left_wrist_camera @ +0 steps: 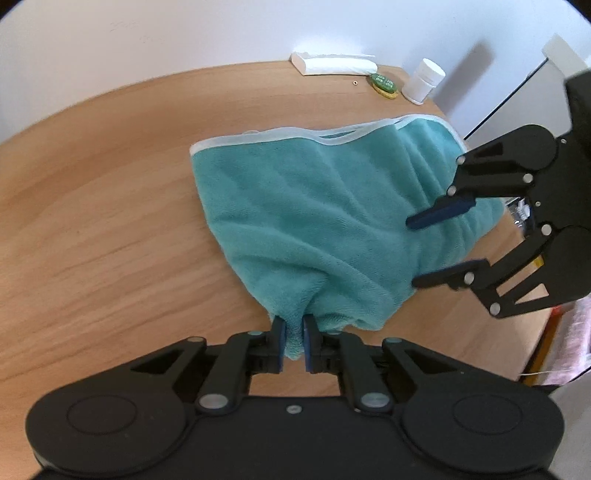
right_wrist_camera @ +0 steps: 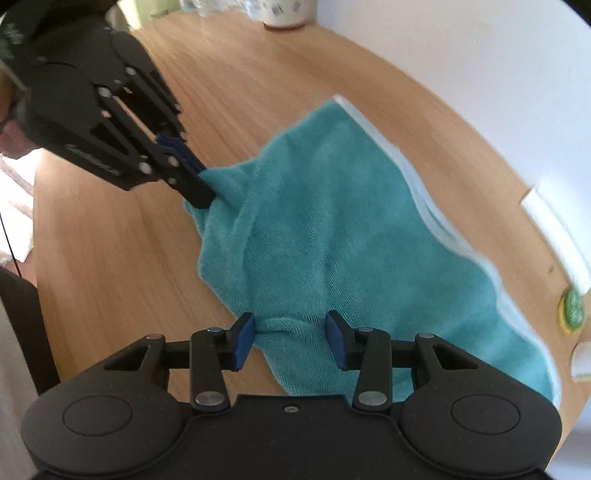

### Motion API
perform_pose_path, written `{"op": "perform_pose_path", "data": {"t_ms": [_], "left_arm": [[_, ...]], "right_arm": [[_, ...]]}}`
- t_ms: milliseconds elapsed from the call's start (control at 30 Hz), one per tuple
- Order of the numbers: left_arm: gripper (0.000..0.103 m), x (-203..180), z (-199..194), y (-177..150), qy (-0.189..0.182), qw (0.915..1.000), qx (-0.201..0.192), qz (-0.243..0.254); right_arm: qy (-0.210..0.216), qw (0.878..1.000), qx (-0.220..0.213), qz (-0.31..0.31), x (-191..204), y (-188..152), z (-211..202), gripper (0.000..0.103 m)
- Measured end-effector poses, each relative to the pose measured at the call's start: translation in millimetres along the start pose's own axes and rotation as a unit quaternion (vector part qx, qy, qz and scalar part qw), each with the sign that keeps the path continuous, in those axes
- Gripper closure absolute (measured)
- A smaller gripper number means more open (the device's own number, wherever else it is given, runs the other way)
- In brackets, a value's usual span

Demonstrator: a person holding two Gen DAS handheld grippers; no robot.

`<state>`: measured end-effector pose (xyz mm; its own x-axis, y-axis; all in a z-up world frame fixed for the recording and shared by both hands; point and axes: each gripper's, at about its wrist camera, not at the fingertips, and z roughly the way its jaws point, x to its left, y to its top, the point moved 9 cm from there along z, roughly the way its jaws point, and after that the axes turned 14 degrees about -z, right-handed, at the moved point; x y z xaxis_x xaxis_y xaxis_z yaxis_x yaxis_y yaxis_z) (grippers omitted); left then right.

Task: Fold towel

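A: Daylight is soft and even; the pale wooden round desk [left_wrist_camera: 110,206] looks bright, with no hard glare.

B: In the left wrist view a grey blurred shadow falls on the white wall [left_wrist_camera: 221,29] toward two o'clock. The fisheye bends the desk rim into an arc, and the corners go black.

A: In the right wrist view the teal terry towel [right_wrist_camera: 332,229] has a smeared pale hem at three o'clock, and the black left tool [right_wrist_camera: 205,186] at ten o'clock is soft.

A round wooden table [left_wrist_camera: 92,206] stood against a plain white wall [left_wrist_camera: 184,33]. At two o'clock stood a white cabinet [left_wrist_camera: 546,92]; soft daylight fell evenly across.
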<state>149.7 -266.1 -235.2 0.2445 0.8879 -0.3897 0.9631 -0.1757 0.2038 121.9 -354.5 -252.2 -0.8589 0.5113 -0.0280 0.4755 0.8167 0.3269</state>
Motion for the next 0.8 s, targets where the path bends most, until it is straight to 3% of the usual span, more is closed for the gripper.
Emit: {"op": "perform_pose_path", "data": {"t_ms": [67,133,433,600,800], "left_arm": [[0.066,5.8,-9.4,8.4,-0.017,0.9996,-0.011,-0.022],[0.057,12.1,-17.7,19.1,-0.024,0.9985,-0.028,-0.040],[0.050,46.3,-20.8,87.4,0.000,0.9928,-0.090,-0.078],[0.050,40.7,2.0,101.7,0.002,0.9953,-0.081,-0.053],[0.051,34.8,14.3,99.8,0.000,0.9970,-0.066,-0.040]], "right_arm": [[-0.010,1.000,-0.004,0.008,-5.7,-3.5,-7.4,0.055],[-0.020,1.000,-0.007,0.016,-11.4,-7.1,-14.9,0.055],[-0.100,0.993,0.006,0.062,-56.6,-38.8,-31.6,0.055],[-0.150,0.974,-0.005,0.169,-112.0,-82.6,-59.4,0.055],[-0.140,0.963,-0.005,0.229,-146.4,-109.9,-55.4,0.055]]}}
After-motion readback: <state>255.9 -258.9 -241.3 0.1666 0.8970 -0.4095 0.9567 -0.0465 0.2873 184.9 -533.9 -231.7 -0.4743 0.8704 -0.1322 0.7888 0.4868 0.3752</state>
